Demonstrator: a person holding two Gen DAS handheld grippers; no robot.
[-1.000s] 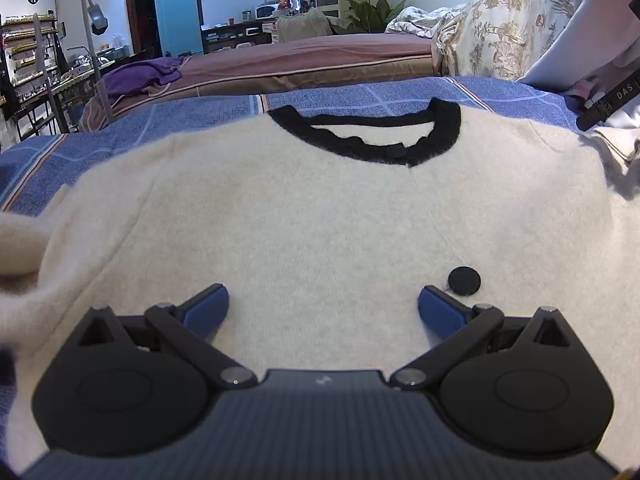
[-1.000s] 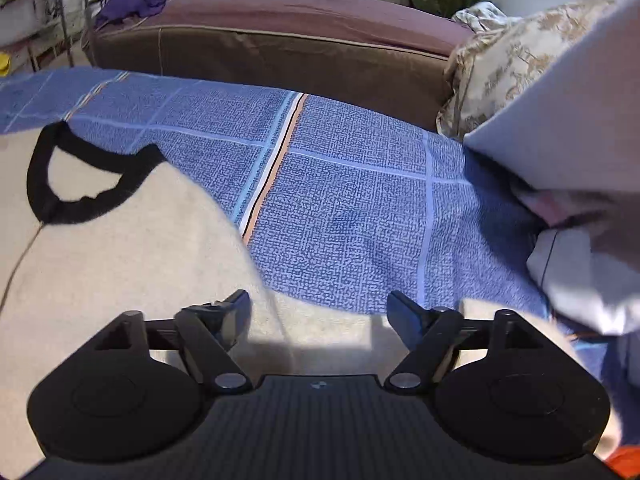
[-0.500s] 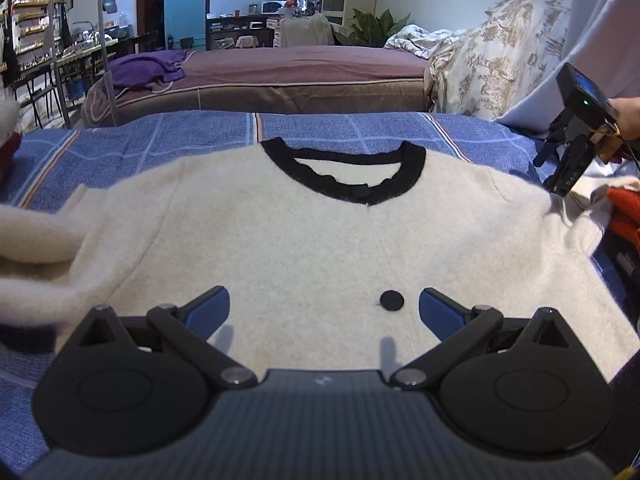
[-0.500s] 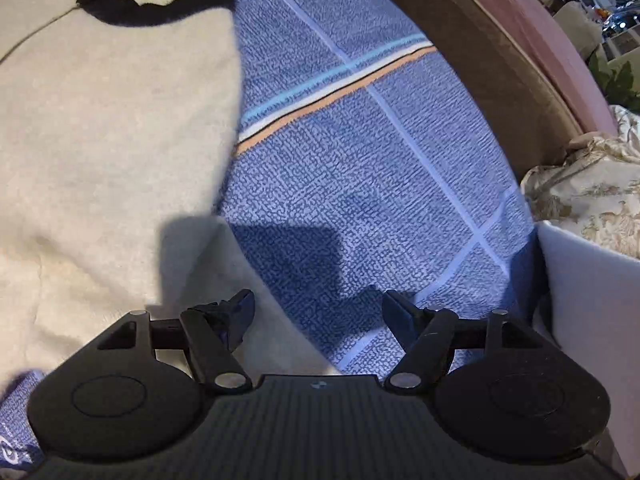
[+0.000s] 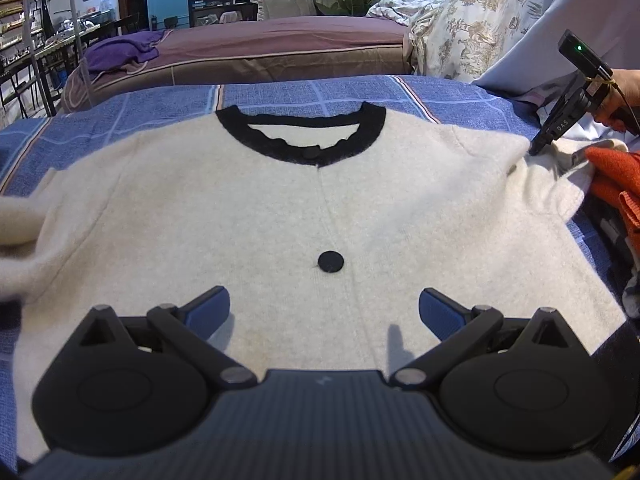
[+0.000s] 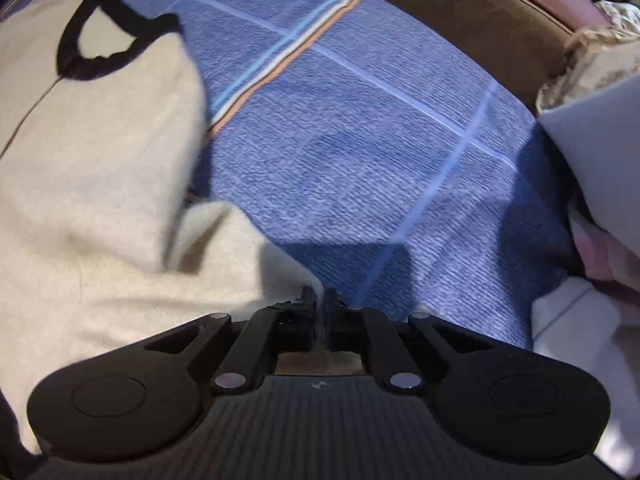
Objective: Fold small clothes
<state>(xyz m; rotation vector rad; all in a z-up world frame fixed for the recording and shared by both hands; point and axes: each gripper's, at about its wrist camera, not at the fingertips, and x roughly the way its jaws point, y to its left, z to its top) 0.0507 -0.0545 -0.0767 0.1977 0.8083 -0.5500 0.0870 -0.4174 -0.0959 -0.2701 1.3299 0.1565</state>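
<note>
A cream knit sweater (image 5: 320, 200) with a black collar (image 5: 300, 148) and a black button (image 5: 331, 261) lies flat, front up, on a blue checked bedspread (image 6: 360, 140). My left gripper (image 5: 324, 300) hovers open over the sweater's lower front, nothing between its blue pads. At the right, my right gripper (image 5: 536, 150), held by a hand (image 5: 624, 88), points steeply down onto the sweater's right sleeve (image 5: 552, 184). In the right wrist view its jaws are closing, and the right gripper (image 6: 320, 300) pinches the sleeve's edge (image 6: 248, 264).
An orange garment (image 5: 612, 176) lies beside the sleeve at the right edge. A flowered pillow (image 5: 460, 32) and pale bedding (image 6: 592, 152) border the far right. A brown bed with a purple cloth (image 5: 120, 52) stands beyond the bedspread.
My right gripper's jaws went from wide open to closed at the sleeve's edge, and it tipped further down. My left gripper drew back and up, so more of the sweater shows.
</note>
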